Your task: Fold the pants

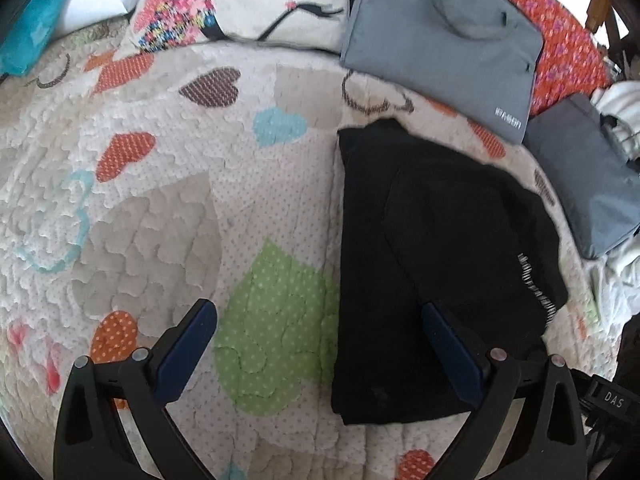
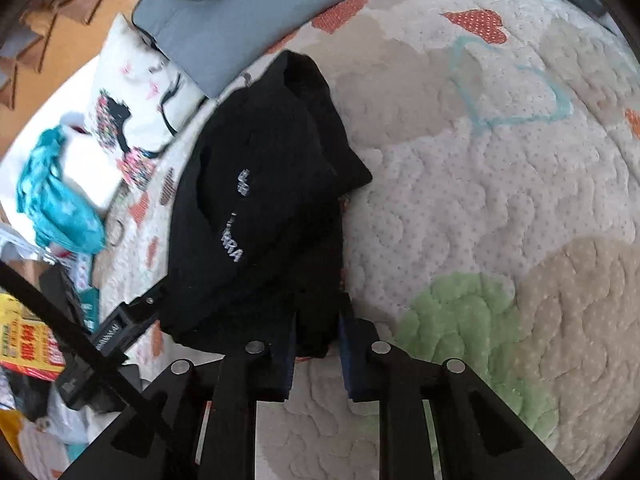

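Note:
Black pants with white lettering lie folded into a compact bundle on the heart-patterned quilt. My left gripper is open above the quilt, its right finger over the pants' left part, holding nothing. In the right wrist view my right gripper is shut on the near edge of the black pants, the cloth pinched between the blue pads and lifted slightly off the quilt.
Two folded grey garments lie beyond and right of the pants. A printed pillow and a teal cloth sit at the back. Clutter lies off the bed's edge.

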A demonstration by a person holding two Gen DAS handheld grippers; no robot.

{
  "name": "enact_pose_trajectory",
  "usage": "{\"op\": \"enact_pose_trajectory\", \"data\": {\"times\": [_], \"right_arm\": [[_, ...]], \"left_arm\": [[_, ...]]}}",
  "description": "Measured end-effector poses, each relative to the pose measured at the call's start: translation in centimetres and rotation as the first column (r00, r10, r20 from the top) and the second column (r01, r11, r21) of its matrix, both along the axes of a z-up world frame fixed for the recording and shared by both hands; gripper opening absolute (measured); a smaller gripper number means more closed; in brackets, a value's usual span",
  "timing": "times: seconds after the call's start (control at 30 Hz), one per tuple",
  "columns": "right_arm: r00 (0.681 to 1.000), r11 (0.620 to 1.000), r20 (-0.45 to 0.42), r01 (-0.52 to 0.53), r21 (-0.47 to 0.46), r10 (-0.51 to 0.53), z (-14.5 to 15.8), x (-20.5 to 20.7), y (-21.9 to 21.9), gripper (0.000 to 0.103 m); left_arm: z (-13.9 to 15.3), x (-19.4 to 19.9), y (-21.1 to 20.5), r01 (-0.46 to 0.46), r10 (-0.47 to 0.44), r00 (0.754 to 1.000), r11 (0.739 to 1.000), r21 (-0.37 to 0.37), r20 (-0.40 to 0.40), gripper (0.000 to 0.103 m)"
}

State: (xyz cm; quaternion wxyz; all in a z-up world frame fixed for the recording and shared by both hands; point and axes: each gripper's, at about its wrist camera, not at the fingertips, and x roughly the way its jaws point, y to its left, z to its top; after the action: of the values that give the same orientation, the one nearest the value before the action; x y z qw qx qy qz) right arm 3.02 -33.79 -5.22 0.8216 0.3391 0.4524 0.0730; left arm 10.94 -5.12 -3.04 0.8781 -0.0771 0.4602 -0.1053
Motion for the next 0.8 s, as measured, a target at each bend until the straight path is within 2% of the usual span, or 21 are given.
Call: {"op": "enact_pose_trajectory", "data": {"times": [0.1, 0.17, 0.23, 0.3, 0.33, 0.4, 0.53, 0.8], "right_arm": [[0.998, 0.997, 0.042, 0.044, -0.058, -0.041, 1.0, -1.6, -0.3, 0.036], [0.997, 0.99, 0.068, 0.054, -0.127, -0.046, 1.7, -2.6, 0.3, 0.04], [0.995, 0.978, 0.089, 0.058, -0.199, -0.041, 2.1, -3.6, 1.1, 0.042], [0.993, 0.964, 0.111, 0.057, -0.261, -0.028, 2.5, -4.5, 2.1, 0.046], [0.993, 0.959, 0.117, 0.055, -0.279, -0.023, 2.5, -5.0, 2.4, 0.05], [0.99, 0.938, 0.139, 0.054, -0.342, -0.006, 2.8, -6.0, 3.6, 0.053], [0.987, 0.902, 0.153, 0.03, -0.431, 0.04, 2.9, -8.0, 5.7, 0.059], [0.991, 0.876, 0.124, 0.014, -0.481, 0.052, 1.4, -10.4, 6.7, 0.064]], "left_arm": [[2.3, -1.9, 0.2, -0.006, 0.006, 0.996, 1.0, 0.002, 0.093, 0.1], [4.4, -4.0, 0.0, -0.017, 0.008, 0.978, 0.999, 0.041, 0.208, 0.1], [6.6, -6.6, -0.5, -0.034, 0.002, 0.94, 0.996, 0.087, 0.342, 0.1], [8.3, -9.4, -0.9, -0.051, -0.012, 0.888, 0.991, 0.124, 0.459, 0.1], [9.0, -10.9, -1.0, -0.063, -0.018, 0.861, 0.988, 0.142, 0.508, 0.101], [9.7, -13.0, -1.0, -0.078, -0.021, 0.836, 0.984, 0.158, 0.548, 0.103], [9.1, -16.0, -0.8, -0.097, -0.016, 0.838, 0.979, 0.178, 0.545, 0.103], [6.9, -18.4, -0.6, -0.086, -0.017, 0.884, 0.976, 0.199, 0.467, 0.103]]}}
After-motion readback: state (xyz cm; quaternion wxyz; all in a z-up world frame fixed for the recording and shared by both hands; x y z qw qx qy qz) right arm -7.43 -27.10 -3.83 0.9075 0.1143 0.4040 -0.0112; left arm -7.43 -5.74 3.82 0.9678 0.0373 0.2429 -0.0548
